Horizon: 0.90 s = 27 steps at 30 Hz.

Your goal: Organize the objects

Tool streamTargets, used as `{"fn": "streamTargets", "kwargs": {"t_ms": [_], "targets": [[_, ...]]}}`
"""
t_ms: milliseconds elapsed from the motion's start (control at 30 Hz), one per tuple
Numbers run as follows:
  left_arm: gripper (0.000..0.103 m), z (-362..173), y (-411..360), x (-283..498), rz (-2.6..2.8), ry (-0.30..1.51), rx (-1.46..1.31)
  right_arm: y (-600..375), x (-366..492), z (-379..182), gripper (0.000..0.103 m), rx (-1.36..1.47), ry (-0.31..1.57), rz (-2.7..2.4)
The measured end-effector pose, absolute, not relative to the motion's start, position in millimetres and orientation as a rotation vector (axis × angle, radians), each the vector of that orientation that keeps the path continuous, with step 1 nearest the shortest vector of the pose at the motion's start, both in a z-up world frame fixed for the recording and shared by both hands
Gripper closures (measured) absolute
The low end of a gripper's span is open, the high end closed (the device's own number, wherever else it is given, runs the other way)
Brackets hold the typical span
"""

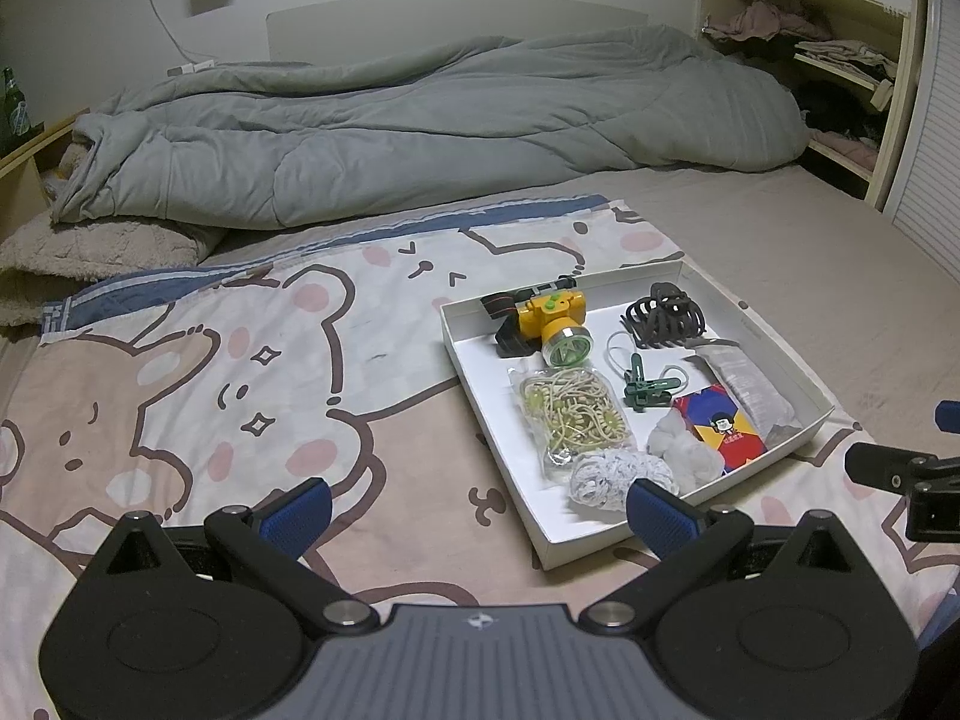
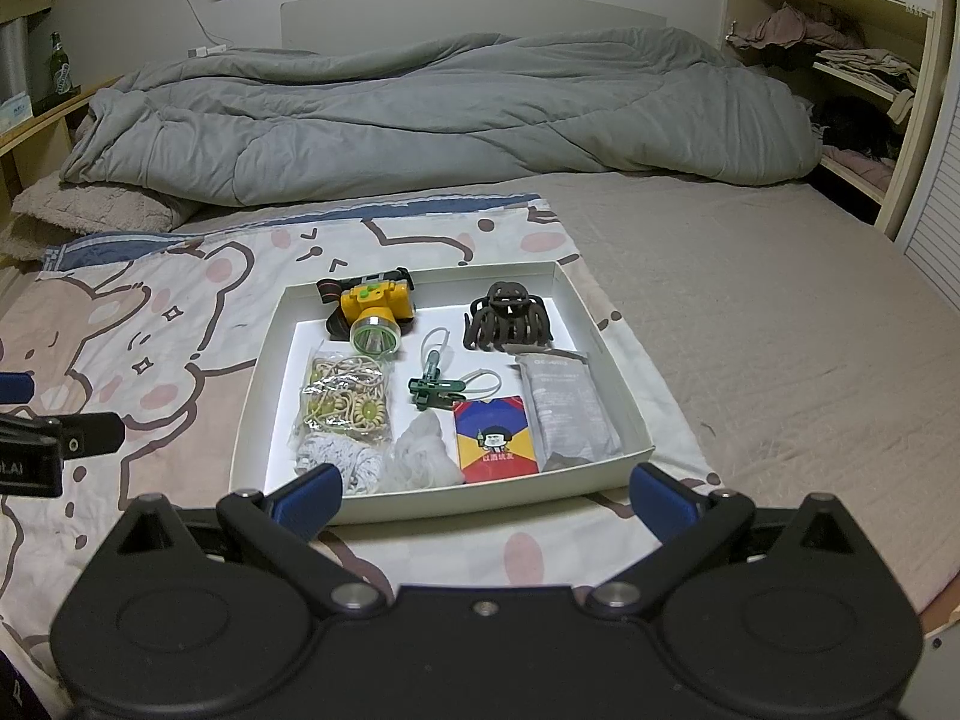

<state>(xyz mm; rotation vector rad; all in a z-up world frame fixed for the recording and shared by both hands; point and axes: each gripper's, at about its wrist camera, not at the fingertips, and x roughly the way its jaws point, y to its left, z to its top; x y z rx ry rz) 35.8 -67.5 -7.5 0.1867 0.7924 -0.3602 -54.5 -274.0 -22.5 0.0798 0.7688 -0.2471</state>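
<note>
Both the left gripper (image 1: 477, 513) and right gripper (image 2: 486, 498) are hanging spread and empty before the white tray (image 2: 600, 324) lying on the bedsheet (image 2: 180, 324). Only the right view is showing the tray squarely, headlamp (image 2: 375, 312) at its far-left corner.

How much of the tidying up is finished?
It looks nearly finished, or not yet started. The headlamp, hair claw, green clip, bag of hair ties, card box and gray packet all lie inside the white tray. Nothing is in hand: the left gripper and right gripper are both open and empty. No loose items show on the bedspread.
</note>
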Motion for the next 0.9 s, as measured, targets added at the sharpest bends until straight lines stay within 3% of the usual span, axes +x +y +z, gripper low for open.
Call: {"fn": "streamTargets", "kwargs": {"t_ms": [900], "targets": [[0.000,-10.0,-67.7,35.6,-0.359,0.794,0.187,-270.3,-55.5,-23.8,0.000,0.080,0.770,-0.242]]}}
